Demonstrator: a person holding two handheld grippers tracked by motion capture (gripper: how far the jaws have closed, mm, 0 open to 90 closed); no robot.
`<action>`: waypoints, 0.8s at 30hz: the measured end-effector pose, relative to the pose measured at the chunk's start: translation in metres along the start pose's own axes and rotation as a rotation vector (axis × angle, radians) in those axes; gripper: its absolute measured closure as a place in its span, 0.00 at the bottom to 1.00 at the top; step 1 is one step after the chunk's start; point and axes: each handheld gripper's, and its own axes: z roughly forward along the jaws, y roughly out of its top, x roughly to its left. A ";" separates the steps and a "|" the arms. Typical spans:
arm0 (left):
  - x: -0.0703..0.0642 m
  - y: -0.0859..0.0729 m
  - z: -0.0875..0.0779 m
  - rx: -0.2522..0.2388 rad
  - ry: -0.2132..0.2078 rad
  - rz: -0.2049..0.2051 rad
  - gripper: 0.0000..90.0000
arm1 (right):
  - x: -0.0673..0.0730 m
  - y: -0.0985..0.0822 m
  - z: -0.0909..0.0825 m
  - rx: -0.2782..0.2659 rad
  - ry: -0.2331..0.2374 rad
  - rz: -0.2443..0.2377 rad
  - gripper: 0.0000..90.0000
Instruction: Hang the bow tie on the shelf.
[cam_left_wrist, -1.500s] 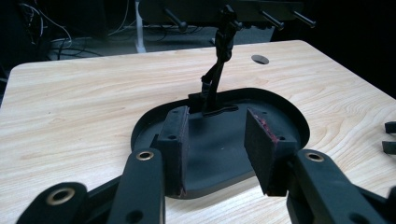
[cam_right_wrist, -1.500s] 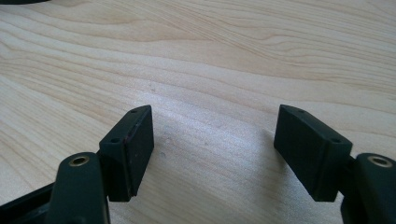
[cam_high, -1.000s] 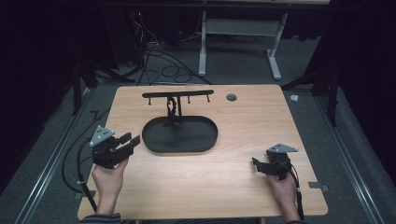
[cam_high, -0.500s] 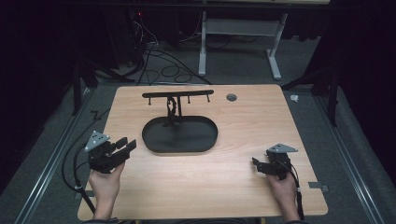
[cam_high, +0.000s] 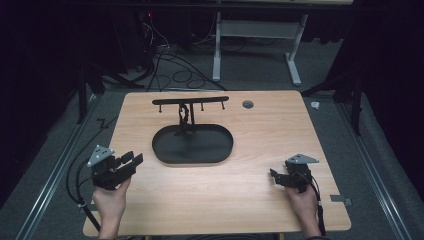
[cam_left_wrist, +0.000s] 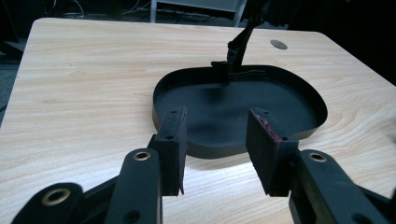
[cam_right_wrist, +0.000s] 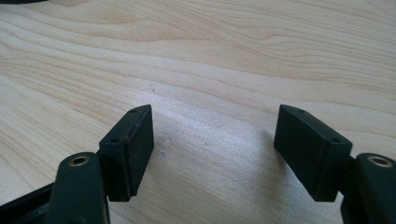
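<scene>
Both sets of jaws are hanging open and empty; left gripper (cam_high: 131, 161) is aiming at the black tray (cam_high: 170, 152) at 1 o'clock, right gripper (cam_high: 274, 175) is idling, so I'd be approaching the rim low.

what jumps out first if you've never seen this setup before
The black oval tray sits mid-table on the pale wood table, with a thin post rising from its far rim to a crossbar rack with small pegs. At the near corners, a hand holds each gripper: the left gripper points toward the tray, and the right gripper rests low over bare wood. Both have their fingers apart with nothing between them.
</scene>
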 end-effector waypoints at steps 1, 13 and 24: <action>0.000 -0.001 0.000 0.002 0.001 0.000 0.65 | 0.000 0.000 0.000 0.000 0.000 0.000 0.33; 0.005 -0.014 -0.002 0.014 0.000 -0.026 0.66 | 0.000 0.000 0.000 0.000 0.000 0.000 0.33; 0.009 -0.023 -0.002 0.026 0.015 -0.037 0.65 | 0.000 0.000 0.000 0.000 -0.001 -0.001 0.33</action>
